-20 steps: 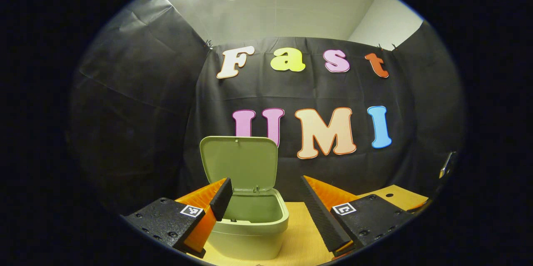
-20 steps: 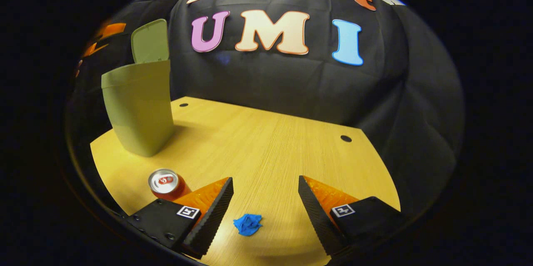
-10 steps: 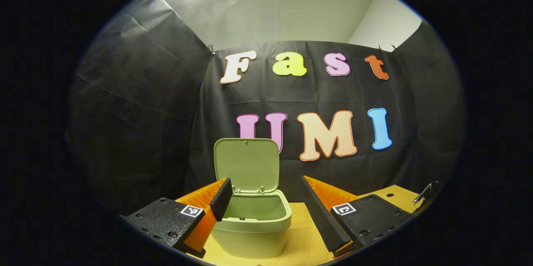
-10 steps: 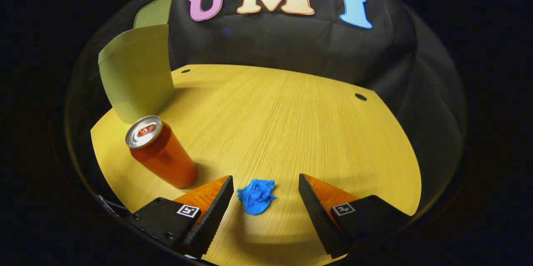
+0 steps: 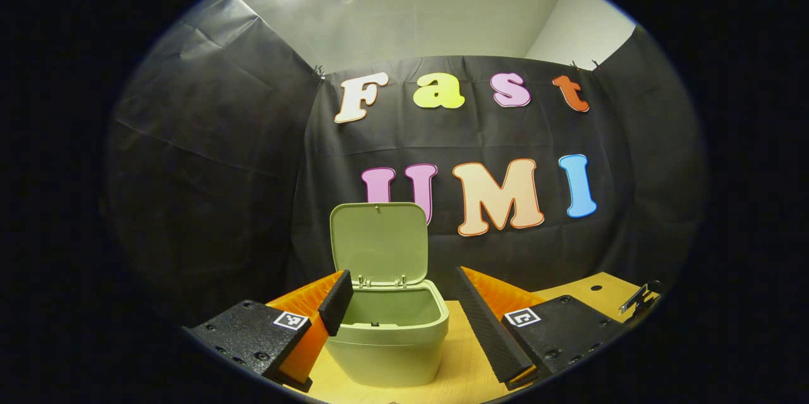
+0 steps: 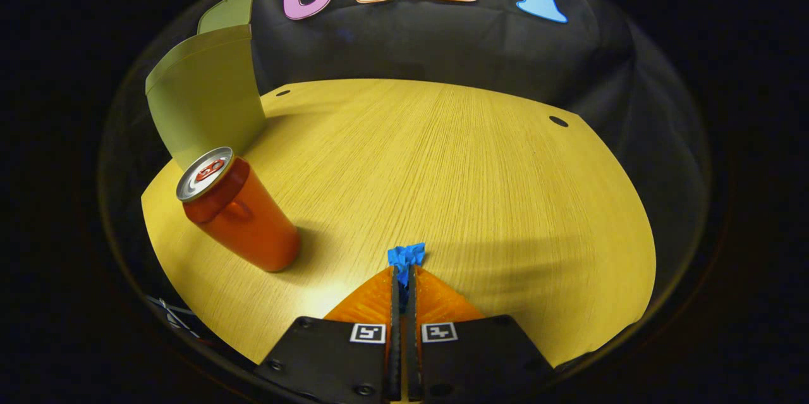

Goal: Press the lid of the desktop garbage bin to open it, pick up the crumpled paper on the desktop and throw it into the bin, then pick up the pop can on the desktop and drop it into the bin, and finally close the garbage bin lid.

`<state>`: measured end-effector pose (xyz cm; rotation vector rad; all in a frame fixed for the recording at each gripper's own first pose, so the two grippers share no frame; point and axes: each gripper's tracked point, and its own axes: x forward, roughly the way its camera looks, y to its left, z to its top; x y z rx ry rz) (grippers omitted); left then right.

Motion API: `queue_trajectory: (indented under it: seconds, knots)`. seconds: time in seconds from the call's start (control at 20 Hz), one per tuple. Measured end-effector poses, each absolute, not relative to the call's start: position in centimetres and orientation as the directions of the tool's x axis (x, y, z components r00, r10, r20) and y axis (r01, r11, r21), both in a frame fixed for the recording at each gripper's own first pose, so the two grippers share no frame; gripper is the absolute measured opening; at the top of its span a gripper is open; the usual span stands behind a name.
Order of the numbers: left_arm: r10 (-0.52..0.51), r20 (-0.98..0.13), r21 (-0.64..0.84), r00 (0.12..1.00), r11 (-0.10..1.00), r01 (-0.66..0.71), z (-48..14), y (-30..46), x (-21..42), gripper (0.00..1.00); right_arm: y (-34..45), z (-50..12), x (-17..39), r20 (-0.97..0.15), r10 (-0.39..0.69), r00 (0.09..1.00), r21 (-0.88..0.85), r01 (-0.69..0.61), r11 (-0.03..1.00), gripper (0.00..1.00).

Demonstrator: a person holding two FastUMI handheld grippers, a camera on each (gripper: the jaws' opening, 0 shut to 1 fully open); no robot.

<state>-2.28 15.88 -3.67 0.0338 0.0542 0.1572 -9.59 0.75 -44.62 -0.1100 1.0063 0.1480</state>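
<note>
On the desk [image 6: 480, 164] the right gripper [image 6: 402, 277] pinches the blue paper [image 6: 405, 256], probably ready to lift it. Nearby, the bin [image 5: 389, 341] has its lid [image 5: 379, 241] up. The left gripper [image 5: 404, 309] waits open before it, and the can [image 6: 237, 214] stands beside.

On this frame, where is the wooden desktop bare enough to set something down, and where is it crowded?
The widest bare stretch of the light wooden desktop runs right of the upright red pop can, toward the black cloth wall. It is crowded at the left, where the can stands just in front of the pale green plastic bin, and where the right gripper pinches the blue crumpled paper.
</note>
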Motion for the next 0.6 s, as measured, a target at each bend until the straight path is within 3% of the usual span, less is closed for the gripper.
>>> queue_trajectory:
  seconds: [0.6]
  knots:
    - [0.137,-0.078,0.034,0.988,0.990,-0.134,-5.1,16.3,-1.8,0.99,6.6,-34.0,-0.1,-0.648,0.158,0.745,0.012,-0.198,0.980,0.06]
